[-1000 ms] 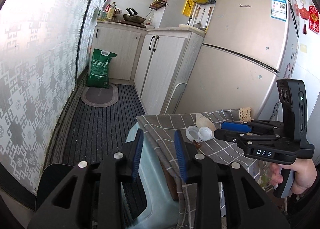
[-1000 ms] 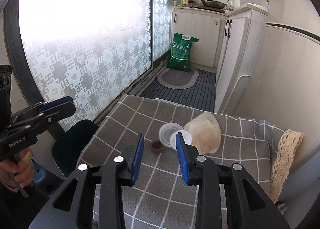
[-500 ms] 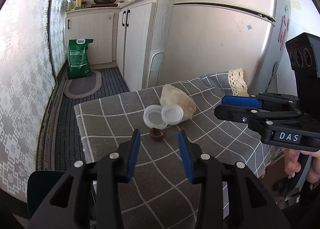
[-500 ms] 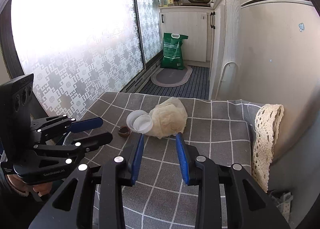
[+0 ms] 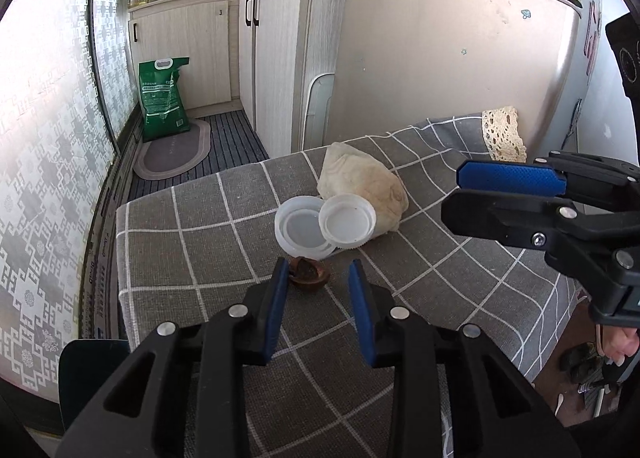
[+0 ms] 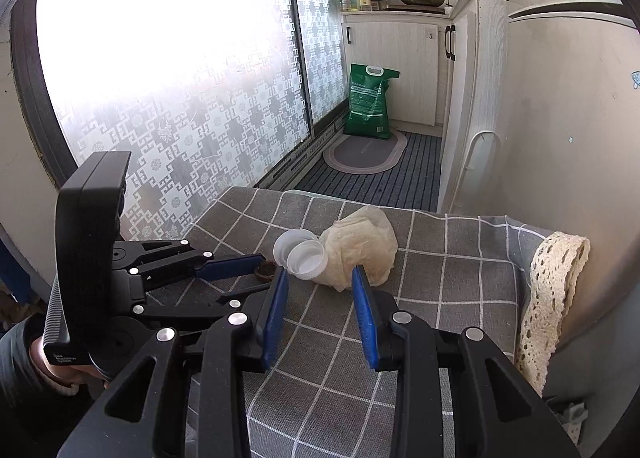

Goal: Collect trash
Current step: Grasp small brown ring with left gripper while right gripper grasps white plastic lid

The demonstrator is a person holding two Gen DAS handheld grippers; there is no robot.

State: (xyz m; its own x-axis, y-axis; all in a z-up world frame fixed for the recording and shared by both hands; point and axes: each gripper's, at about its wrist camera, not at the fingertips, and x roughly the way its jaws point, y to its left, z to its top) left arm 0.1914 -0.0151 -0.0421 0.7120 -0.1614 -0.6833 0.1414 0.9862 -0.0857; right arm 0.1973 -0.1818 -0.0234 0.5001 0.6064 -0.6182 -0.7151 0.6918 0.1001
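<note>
Closing in on the brown scrap

My left hand-held gripper (image 5: 318, 278) has swung over the tabletop (image 5: 192, 242); jaws just narrowed, apart, brown scrap (image 5: 309, 273) just ahead, ungripped.

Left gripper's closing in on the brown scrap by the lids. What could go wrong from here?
1. The left gripper, jaws just narrowing and empty, may push the small brown scrap under the white lids.
2. The pads could pinch the checked tablecloth instead.
3. The right gripper hangs nearby over the crumpled paper; they could collide.
</note>
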